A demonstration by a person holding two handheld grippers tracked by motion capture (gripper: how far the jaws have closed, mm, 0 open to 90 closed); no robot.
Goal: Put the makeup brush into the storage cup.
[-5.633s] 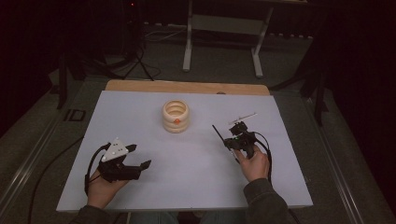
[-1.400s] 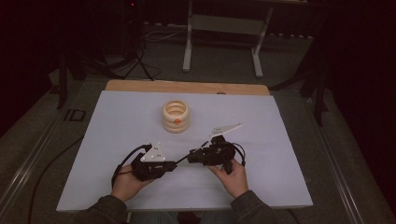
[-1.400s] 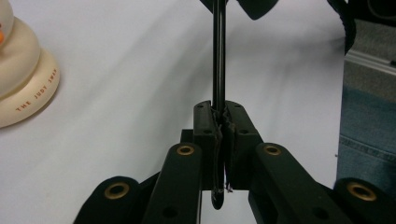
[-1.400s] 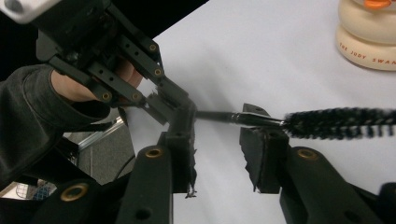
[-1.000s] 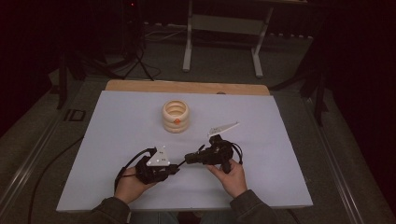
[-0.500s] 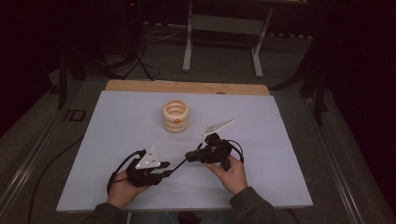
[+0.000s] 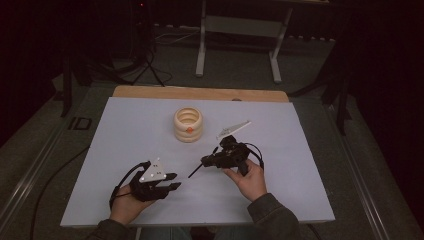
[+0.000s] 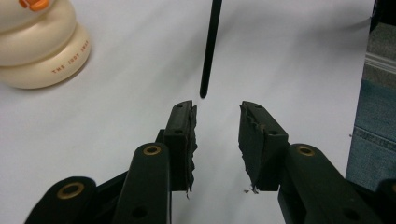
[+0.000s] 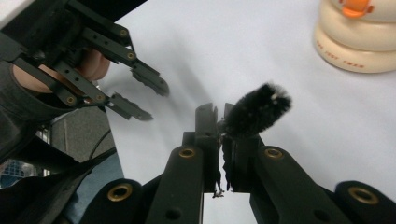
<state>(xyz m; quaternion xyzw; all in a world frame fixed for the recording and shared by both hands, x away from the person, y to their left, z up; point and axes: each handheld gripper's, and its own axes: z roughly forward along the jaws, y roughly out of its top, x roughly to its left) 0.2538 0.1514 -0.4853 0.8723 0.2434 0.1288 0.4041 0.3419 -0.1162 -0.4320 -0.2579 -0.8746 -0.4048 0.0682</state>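
right tool (image 7: 212,161): clamped on black brush (image 9: 258,109), stick aimed near-left | left tool (image 7: 172,181): jaws apart, empty, just near-left of stick tip | cream ring stack (image 7: 188,124): far on desk (image 7: 300,190)

It looked like a lab or recording studio, kept dark outside one lit work spot. The bench (image 7: 150,125) was a wooden board with a plain white sheet (image 7: 300,165) laid over it, and it stood on grey carpet (image 7: 45,165). Behind it the room fell into blackness. A metal stand (image 7: 240,30) with splayed legs was there, and what seemed a tripod (image 7: 147,55), with cables (image 7: 170,37) trailing over the floor. Nothing homely was about.
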